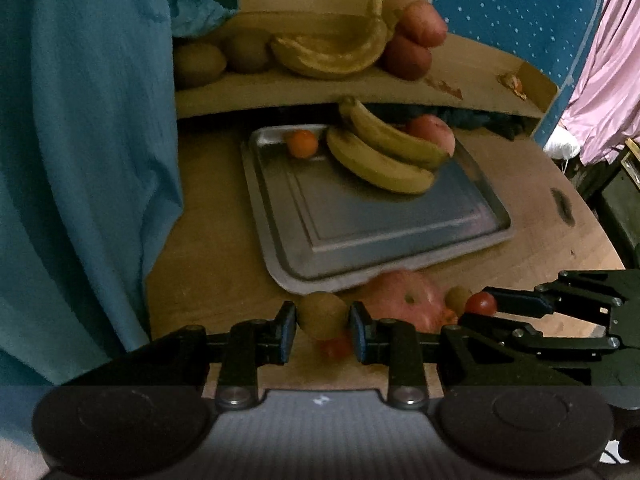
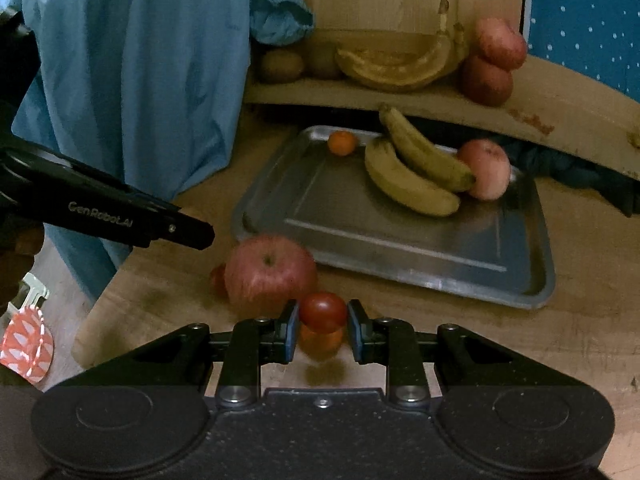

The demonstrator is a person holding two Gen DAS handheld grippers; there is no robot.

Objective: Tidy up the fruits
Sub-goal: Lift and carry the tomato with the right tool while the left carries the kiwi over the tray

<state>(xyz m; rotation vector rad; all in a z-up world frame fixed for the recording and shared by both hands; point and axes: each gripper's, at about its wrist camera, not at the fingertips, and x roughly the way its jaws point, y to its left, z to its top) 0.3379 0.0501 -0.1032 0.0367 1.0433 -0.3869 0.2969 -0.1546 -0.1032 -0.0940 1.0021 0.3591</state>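
Wooden worktop (image 2: 580,340), dimly lit, carries our scene. Our left gripper (image 1: 322,330) has its jaws closed around a small brown kiwi (image 1: 322,315); our right gripper (image 2: 322,332) pinches a small red cherry tomato (image 2: 323,312). Both fruits sit just short of the rectangular steel tray (image 2: 400,256) holding two yellow bananas (image 2: 412,172). We judge a hard squeeze could burst the tomato. Only the right view shows the large red apple (image 2: 270,276) clearly.

Both views are dim and warm-tinted, softly blurred; dull glare streaks the metal tray (image 2: 400,248), and fisheye edges bend into black corners.
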